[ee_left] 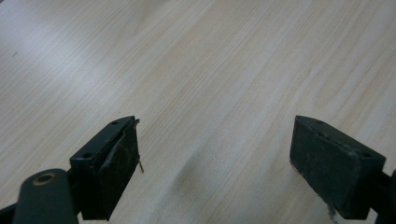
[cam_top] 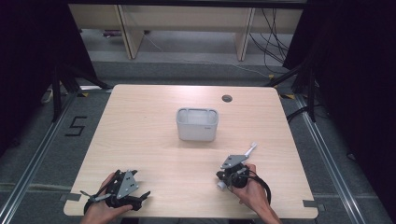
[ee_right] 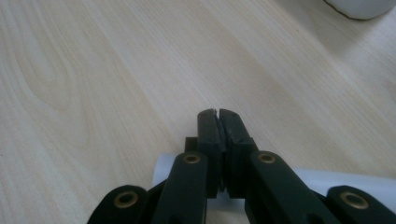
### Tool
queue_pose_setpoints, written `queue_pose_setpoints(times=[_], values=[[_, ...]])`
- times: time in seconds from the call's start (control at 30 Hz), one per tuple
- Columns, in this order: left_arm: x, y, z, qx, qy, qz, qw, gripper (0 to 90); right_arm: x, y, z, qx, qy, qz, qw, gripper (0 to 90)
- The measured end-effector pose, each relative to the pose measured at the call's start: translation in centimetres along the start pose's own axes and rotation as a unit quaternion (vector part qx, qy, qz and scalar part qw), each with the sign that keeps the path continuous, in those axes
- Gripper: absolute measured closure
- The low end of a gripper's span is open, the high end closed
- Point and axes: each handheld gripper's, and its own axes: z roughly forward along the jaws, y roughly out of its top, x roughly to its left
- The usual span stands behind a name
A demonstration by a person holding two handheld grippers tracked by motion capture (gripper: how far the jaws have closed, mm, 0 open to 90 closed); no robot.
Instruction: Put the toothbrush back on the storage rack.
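My left gripper [cam_top: 140, 198] rests at the table's near left corner, held by a hand. In the left gripper view its jaws stand wide apart over bare wood, so the left gripper [ee_left: 215, 154] is open and holds nothing. My right gripper [cam_top: 222, 179] sits near the front right, also in a hand. In the right gripper view the right gripper [ee_right: 218, 114] is shut, pads pressed together. A white tube [ee_right: 164, 171] lies crosswise under those jaws; I cannot tell whether it is gripped. A grey open container [cam_top: 197, 124] stands mid-table, apart from both grippers.
The light wooden table [cam_top: 154, 140] has a round cable hole [cam_top: 227, 98] at the back right. The container's white rounded base [ee_right: 359, 7] shows at the top right of the right gripper view. Dark curtains, cables and wooden furniture stand beyond the table.
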Motion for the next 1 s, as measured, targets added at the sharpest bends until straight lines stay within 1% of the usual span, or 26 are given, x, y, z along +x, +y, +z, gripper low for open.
queue_pose_setpoints(times=[0.03, 0.13, 0.17, 0.27, 0.3, 0.4, 0.43, 0.47, 0.5, 0.53, 0.57, 0.6, 0.67, 0.73, 0.77, 0.8, 0.83, 0.87, 0.9, 1.0], values=[[0.0, 0.0, 0.0, 0.000, 0.000, 0.000, 1.0000, 15.1, -0.1, -0.2, 0.0, -0.002, 0.002, -0.005, 1.0000, 88.0], [0.0, 0.0, 0.0, 0.001, 0.000, 0.000, 1.0000, 15.2, 0.0, -0.3, -0.2, -0.002, 0.004, -0.004, 1.0000, 88.0], [0.0, 0.0, 0.0, 0.001, -0.001, -0.002, 1.0000, 15.2, 0.0, -0.4, -0.2, -0.001, -0.002, -0.001, 1.0000, 88.0], [0.0, 0.0, 0.0, 0.000, 0.000, 0.000, 1.0000, 15.2, 0.0, -0.6, -0.5, -0.003, 0.004, -0.002, 1.0000, 88.0], [0.0, 0.0, 0.0, 0.000, 0.000, 0.000, 1.0000, 15.1, 0.1, -0.8, -0.7, -0.002, 0.000, 0.004, 1.0000, 87.9], [0.0, 0.0, 0.0, 0.000, 0.000, 0.000, 1.0000, 15.1, 0.1, -0.9, -0.8, -0.002, 0.004, 0.006, 1.0000, 87.9], [0.0, 0.0, 0.0, 0.000, 0.000, 0.000, 1.0000, 15.1, 0.1, -1.0, -0.8, -0.002, 0.004, 0.002, 1.0000, 87.9], [-0.1, 0.0, 0.0, -0.001, -0.001, -0.005, 1.0000, 15.2, 0.0, -1.1, -1.1, 0.005, 0.003, 0.004, 1.0000, 87.9], [0.0, 0.0, 0.0, 0.000, -0.001, 0.000, 1.0000, 15.2, -0.1, -1.2, -1.1, 0.003, 0.007, 0.000, 1.0000, 87.9], [0.0, 0.0, 0.0, 0.000, -0.001, 0.000, 1.0000, 15.2, -0.1, -1.2, -1.1, 0.003, 0.007, 0.000, 1.0000, 87.9], [-0.1, 0.0, 0.0, 0.000, -0.002, -0.005, 1.0000, 15.2, 0.0, -1.4, -1.3, 0.004, 0.003, 0.006, 1.0000, 87.8], [0.0, 0.0, 0.0, 0.000, 0.000, -0.002, 1.0000, 15.2, 0.0, -1.4, -1.3, 0.004, 0.003, 0.006, 1.0000, 87.8], [-0.1, 0.0, 0.0, -0.001, -0.001, -0.005, 1.0000, 15.2, -0.1, -1.6, -1.5, 0.005, 0.005, 0.007, 0.9999, 87.8], [0.0, 0.0, 0.0, 0.000, -0.001, -0.003, 1.0000, 15.2, 0.0, -1.8, -1.7, 0.006, 0.002, 0.011, 0.9999, 87.8], [-0.1, 0.0, 0.0, 0.004, -0.004, -0.010, 0.9999, 15.2, -0.1, -2.0, -1.6, -0.002, -0.001, 0.011, 0.9999, 87.7], [-0.1, 0.0, 0.0, 0.004, -0.004, -0.010, 0.9999, 15.2, -0.1, -2.0, -1.6, -0.002, -0.001, 0.011, 0.9999, 87.7], [0.0, 0.0, 0.0, 0.001, -0.001, 0.001, 1.0000, 15.2, -0.1, -2.1, -1.7, -0.004, 0.002, 0.009, 1.0000, 87.7], [0.0, 0.0, 0.0, 0.001, -0.001, 0.001, 1.0000, 15.2, -0.1, -2.2, -1.8, -0.003, 0.000, 0.010, 0.9999, 87.7], [-0.1, 0.0, 0.0, 0.004, -0.002, -0.004, 1.0000, 15.2, -0.2, -2.3, -1.9, -0.005, 0.002, 0.009, 0.9999, 87.6], [-0.1, 0.0, 0.0, 0.001, -0.002, -0.003, 1.0000, 15.2, -0.2, -2.5, -2.1, -0.002, 0.004, 0.013, 0.9999, 87.6]])
